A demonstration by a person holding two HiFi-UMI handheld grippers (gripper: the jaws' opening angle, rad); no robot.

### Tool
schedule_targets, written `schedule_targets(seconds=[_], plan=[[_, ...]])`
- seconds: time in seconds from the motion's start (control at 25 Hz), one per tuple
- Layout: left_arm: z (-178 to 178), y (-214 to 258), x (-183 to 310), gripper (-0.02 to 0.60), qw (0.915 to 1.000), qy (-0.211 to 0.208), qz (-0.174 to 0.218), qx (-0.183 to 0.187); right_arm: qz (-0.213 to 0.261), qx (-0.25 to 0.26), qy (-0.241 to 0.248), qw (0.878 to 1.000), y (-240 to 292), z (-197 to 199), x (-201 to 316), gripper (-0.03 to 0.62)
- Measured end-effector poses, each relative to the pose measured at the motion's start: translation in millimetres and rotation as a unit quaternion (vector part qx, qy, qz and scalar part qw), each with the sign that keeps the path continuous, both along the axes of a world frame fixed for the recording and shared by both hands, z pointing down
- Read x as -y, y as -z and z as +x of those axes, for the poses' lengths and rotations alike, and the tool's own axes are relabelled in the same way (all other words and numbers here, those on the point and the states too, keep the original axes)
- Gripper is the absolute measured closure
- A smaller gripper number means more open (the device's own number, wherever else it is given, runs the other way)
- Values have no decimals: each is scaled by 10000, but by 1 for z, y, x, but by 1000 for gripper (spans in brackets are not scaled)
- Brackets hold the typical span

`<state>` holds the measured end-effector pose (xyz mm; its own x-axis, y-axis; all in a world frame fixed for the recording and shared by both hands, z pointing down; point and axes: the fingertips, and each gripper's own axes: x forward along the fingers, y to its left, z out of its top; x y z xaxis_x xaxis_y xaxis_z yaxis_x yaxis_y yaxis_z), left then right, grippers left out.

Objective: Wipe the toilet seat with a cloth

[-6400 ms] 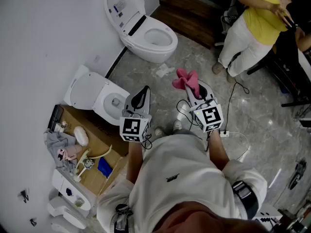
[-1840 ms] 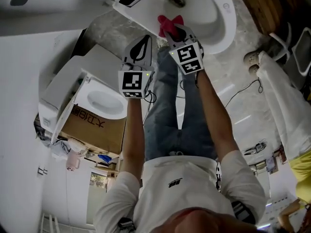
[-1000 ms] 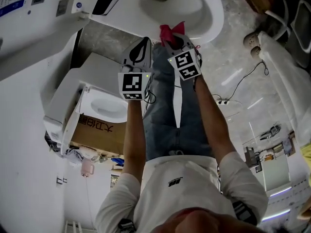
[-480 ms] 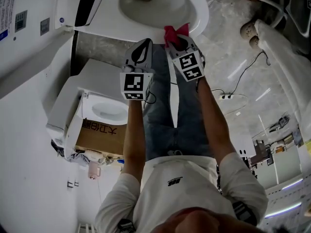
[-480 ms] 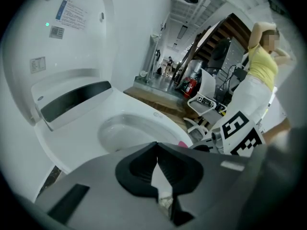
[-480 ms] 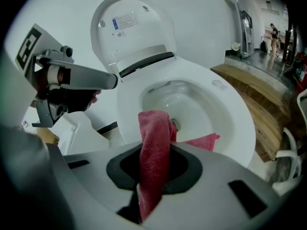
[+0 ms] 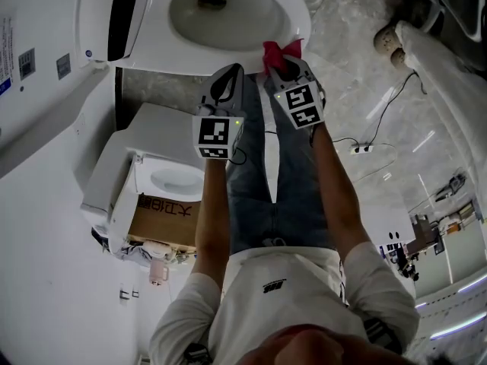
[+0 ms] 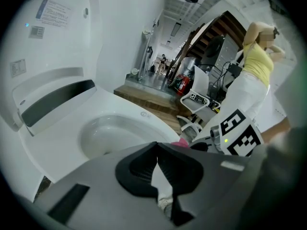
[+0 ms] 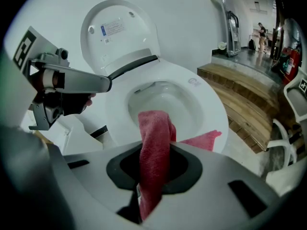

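Observation:
The white toilet [image 7: 228,10] stands with its lid [image 9: 120,32] raised and its seat rim [image 9: 206,104] bare. My right gripper [image 7: 288,61] is shut on a red cloth [image 9: 154,128], which hangs over the jaws and points at the bowl. In the head view the cloth [image 7: 280,50] sits just at the seat's front edge; whether it touches I cannot tell. My left gripper [image 7: 226,82] hovers beside it on the left, short of the front rim, shut with nothing in it [image 8: 156,145]. The bowl [image 8: 108,133] lies ahead of it.
A second white toilet [image 7: 163,177] and a cardboard box [image 7: 163,217] sit at the left, close to my left arm. A wooden platform [image 9: 249,95] lies behind the toilet. A cable [image 7: 358,147] crosses the marble floor. A person in a yellow top [image 8: 256,61] stands at the right.
The person has walked up to the toilet with the cloth held throughout. Over the last second both grippers have shifted slightly right along the front rim; the cloth now sits at the seat's front edge.

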<state>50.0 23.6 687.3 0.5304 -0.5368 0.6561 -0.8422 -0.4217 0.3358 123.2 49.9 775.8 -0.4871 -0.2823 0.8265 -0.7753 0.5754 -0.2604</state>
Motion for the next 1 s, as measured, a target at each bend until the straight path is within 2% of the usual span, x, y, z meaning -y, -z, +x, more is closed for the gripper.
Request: schedule_targets(seconds=[0.52, 1.0], plan=[[32, -2, 12, 571, 9995, -323, -26, -36, 130, -107, -443, 9989, 0, 42, 23, 545], [43, -3, 36, 571, 9990, -447, -35, -89, 310, -433, -845, 9950, -2, 78, 75, 543]])
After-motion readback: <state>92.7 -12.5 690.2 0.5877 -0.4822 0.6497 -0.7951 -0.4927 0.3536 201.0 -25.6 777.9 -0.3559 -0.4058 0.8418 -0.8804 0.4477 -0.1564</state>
